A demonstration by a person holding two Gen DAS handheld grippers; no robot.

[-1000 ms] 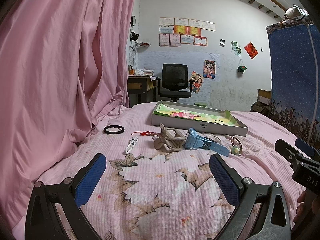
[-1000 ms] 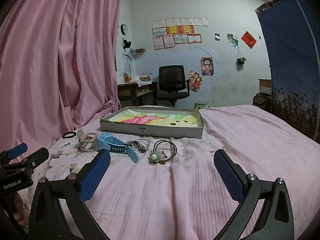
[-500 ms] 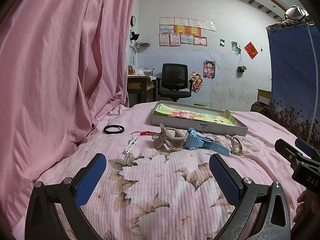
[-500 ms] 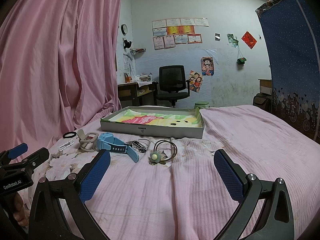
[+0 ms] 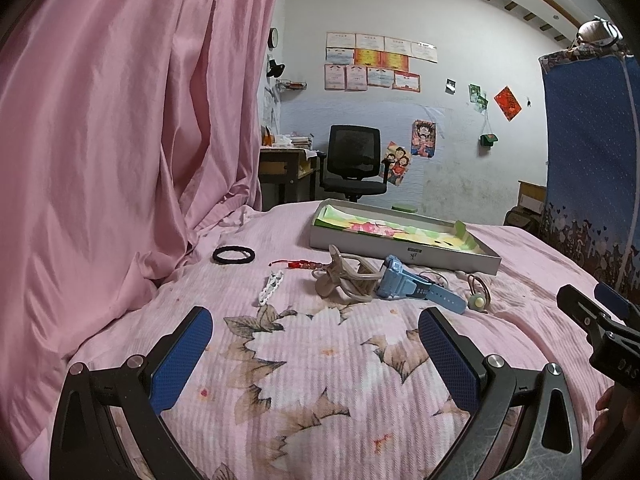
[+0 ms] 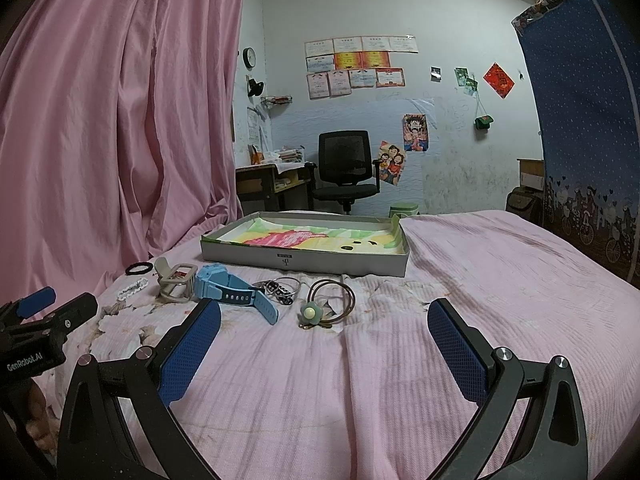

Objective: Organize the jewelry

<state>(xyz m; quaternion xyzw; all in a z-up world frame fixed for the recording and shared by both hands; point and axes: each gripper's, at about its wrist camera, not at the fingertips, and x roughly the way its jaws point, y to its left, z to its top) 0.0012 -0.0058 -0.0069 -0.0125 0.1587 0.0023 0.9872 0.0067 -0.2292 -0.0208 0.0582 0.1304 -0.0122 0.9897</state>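
Pink bedspread (image 6: 460,280) carries my jewelry: blue watch (image 6: 224,286), flower hair tie (image 6: 320,308) and black band (image 5: 233,255) lie before the grey tray (image 6: 304,258). My left tool (image 5: 316,354) and right tool (image 6: 324,350) hover low, both spread wide, gripping nothing.

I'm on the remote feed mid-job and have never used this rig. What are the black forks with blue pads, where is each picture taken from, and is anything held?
Each picture comes from a camera on a hand-held gripper, looking forward along its two blue-padded fingers. Left gripper and right gripper are both open and hold nothing. On the pink bedspread lie a blue watch, a beige watch, a flower hair tie, a black hair band, a white bracelet and a red string bracelet. Behind them sits the shallow grey box, with no jewelry in it.
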